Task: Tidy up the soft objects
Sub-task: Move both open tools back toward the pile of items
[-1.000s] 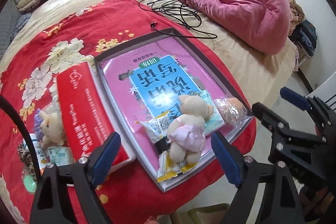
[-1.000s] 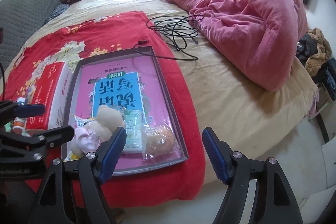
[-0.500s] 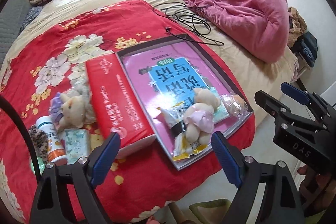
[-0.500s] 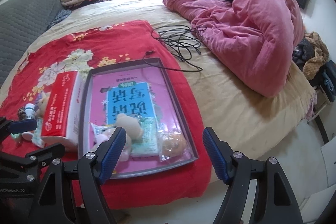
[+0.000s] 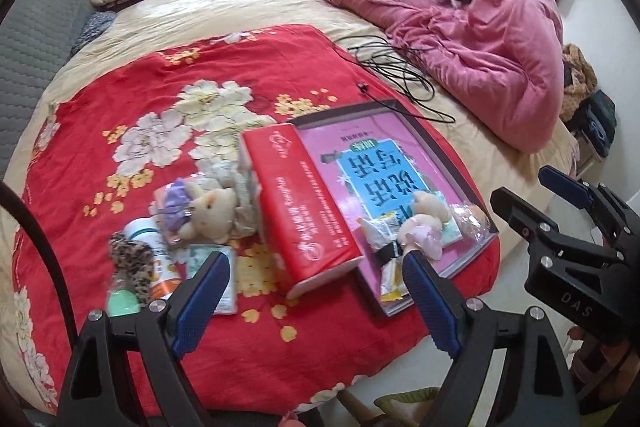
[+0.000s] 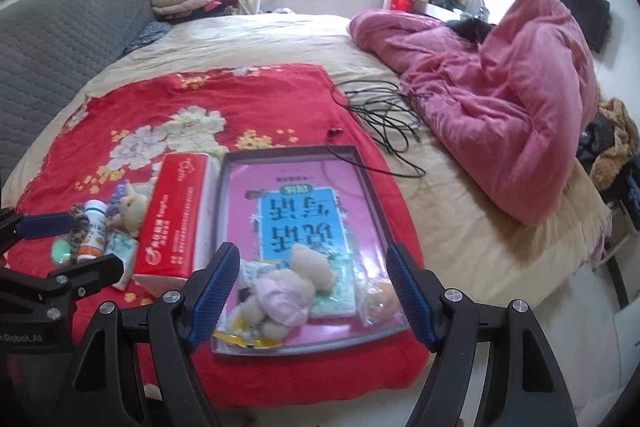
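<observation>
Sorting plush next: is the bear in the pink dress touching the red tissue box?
Apart. The right wrist view shows tray floor between bear and red tissue box.

- Left gripper point(image 5: 316, 301): jaws wide, nothing between them; bare red floral blanket point(image 5: 132, 95) ahead and to its left gives free passage.
- Just ahead: red tissue box point(image 5: 304, 211) blocks the direct line, flanked left by a plush bear point(image 5: 210, 211), a bottle point(image 5: 158, 259) and small packets.
- Right gripper point(image 6: 312, 291): jaws wide; the tray point(image 6: 368, 179) below holds a pink-dressed bear point(image 6: 288, 291) and wrapped snacks.
- Beyond it: a tangled black cable point(image 6: 384, 119) and a pink quilt point(image 6: 512, 115).
</observation>
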Action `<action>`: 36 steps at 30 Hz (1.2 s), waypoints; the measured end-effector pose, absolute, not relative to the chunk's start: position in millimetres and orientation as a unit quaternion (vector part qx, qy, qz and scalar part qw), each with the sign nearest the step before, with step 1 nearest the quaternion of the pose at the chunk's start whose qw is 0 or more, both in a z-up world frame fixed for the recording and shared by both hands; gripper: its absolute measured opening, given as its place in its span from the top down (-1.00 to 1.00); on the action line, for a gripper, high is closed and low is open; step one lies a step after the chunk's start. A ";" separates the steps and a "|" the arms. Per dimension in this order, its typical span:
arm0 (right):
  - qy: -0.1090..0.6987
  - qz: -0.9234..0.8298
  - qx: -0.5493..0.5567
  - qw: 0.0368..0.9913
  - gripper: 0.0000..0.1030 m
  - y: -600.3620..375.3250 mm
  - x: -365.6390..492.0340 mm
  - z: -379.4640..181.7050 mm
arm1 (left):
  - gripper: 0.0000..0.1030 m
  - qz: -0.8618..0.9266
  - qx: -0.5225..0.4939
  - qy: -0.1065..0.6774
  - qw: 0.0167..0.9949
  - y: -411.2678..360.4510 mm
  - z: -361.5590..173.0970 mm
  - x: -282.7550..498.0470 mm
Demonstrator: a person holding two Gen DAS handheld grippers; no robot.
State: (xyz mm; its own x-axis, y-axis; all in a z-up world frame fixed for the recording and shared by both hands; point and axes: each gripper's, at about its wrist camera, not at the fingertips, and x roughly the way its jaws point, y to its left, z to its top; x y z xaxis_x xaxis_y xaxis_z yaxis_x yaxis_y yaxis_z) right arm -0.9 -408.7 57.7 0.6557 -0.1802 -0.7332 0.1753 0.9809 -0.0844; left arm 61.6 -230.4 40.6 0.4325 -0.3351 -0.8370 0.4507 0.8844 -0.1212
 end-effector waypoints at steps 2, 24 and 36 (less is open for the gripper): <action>0.399 -0.093 -0.009 0.912 -0.49 -400.9 -0.5 61.8 | -0.71 -0.228 0.055 0.475 0.848 -219.7 44.7 61.5; 0.379 -0.027 -0.064 0.923 -0.49 -296.3 16.2 86.1 | -0.71 -0.145 -0.003 0.459 0.877 -82.7 68.2 81.0; 0.381 0.024 -0.089 0.920 -0.49 -234.1 28.2 78.3 | -0.71 -0.109 -0.015 0.464 0.879 -33.5 62.1 89.4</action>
State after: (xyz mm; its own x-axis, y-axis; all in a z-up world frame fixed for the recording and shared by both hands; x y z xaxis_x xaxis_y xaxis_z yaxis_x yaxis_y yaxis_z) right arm 28.2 -234.1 78.3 0.7079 -0.0249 -0.7058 -0.1114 0.9829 -0.1464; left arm 89.4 -33.5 62.1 0.5455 -0.2062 -0.8124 0.1787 0.9756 -0.1276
